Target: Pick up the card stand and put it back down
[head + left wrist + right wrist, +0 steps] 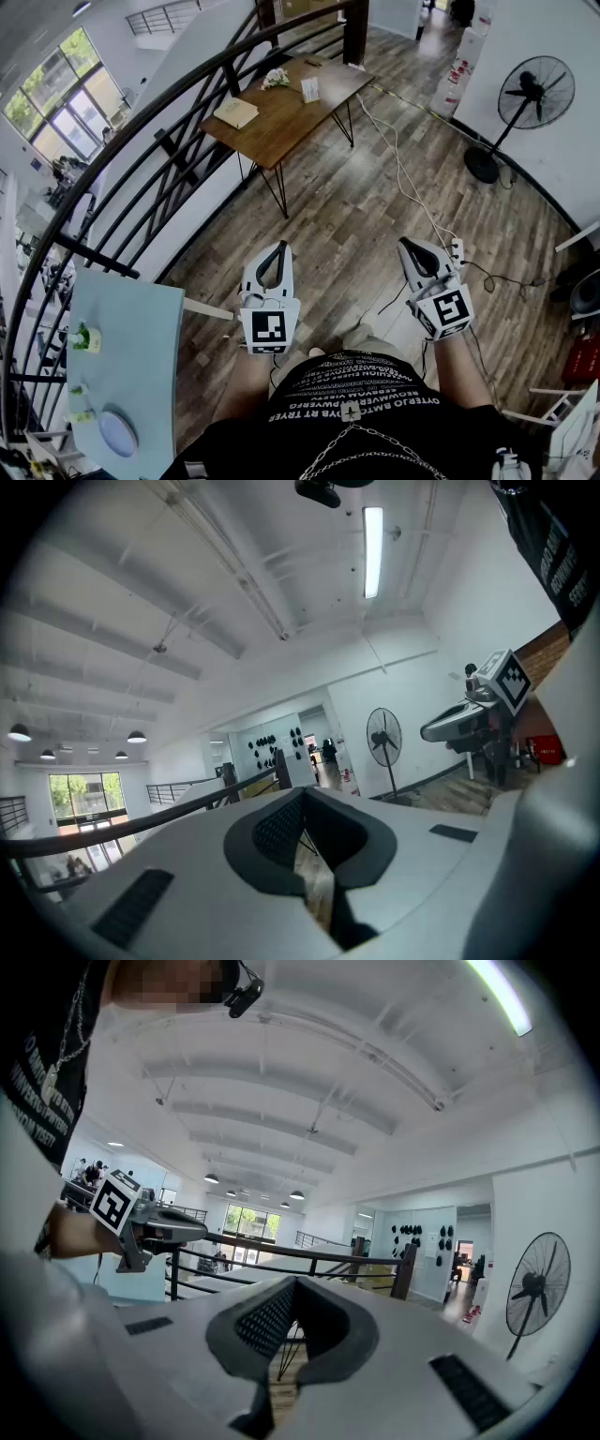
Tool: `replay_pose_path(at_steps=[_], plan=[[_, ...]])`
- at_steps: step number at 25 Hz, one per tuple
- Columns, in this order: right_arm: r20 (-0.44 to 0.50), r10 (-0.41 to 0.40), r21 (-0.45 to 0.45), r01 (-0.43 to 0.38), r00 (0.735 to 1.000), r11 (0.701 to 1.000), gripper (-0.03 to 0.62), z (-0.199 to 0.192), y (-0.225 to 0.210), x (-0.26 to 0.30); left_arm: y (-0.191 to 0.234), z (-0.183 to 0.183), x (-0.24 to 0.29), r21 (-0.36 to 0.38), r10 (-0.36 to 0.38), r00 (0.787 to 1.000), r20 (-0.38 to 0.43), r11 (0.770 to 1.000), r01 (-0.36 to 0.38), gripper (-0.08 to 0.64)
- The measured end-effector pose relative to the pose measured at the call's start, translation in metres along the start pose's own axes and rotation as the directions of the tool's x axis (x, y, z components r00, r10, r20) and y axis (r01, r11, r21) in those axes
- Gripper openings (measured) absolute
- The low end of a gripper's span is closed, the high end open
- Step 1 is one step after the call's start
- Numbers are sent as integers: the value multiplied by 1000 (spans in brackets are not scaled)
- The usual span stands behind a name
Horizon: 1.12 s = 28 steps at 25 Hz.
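- Since neither claw holds anything, the step in hand reads as the approach. The left gripper (275,255), at the left of the head view, has its jaws pressed together on nothing and must open before any grasp.
- It is held level in front of the body, pointing forward over the plank floor (356,216), with the forearm drawn in close.
- Near the top centre, the card stand (310,89) sits upright on the wooden table (281,127), well apart from both grippers. A book (235,112) lies to its left.
- To do this well, I judge it best to walk up square to the table, spread one claw wide, close it low on the stand rather than on the card, and lift straight up.
- The right gripper (415,253) is likewise closed and empty. It tips slightly downward and sits beside the left one without touching it.
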State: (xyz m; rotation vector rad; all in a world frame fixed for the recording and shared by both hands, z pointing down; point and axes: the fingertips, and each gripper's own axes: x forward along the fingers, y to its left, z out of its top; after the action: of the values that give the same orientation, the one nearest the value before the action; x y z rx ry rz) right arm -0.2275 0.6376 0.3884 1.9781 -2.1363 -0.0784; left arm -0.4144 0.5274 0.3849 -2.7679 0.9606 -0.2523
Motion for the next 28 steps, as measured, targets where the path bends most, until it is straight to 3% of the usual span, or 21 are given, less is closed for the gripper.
replay_pose_path(at_steps=[6, 15, 28], plan=[[-14, -8, 22, 9, 1000, 1000, 14, -4, 6, -1, 4, -3, -8, 1, -4, 1000, 12, 1000, 4, 20], [-50, -34, 50, 37, 998, 998, 14, -24, -4, 10, 12, -28, 6, -22, -8, 999, -33, 1000, 7, 20], [-83, -9, 80, 15, 997, 997, 14, -60, -81, 90, 22, -34, 111, -8, -36, 995, -98, 999, 35, 20]])
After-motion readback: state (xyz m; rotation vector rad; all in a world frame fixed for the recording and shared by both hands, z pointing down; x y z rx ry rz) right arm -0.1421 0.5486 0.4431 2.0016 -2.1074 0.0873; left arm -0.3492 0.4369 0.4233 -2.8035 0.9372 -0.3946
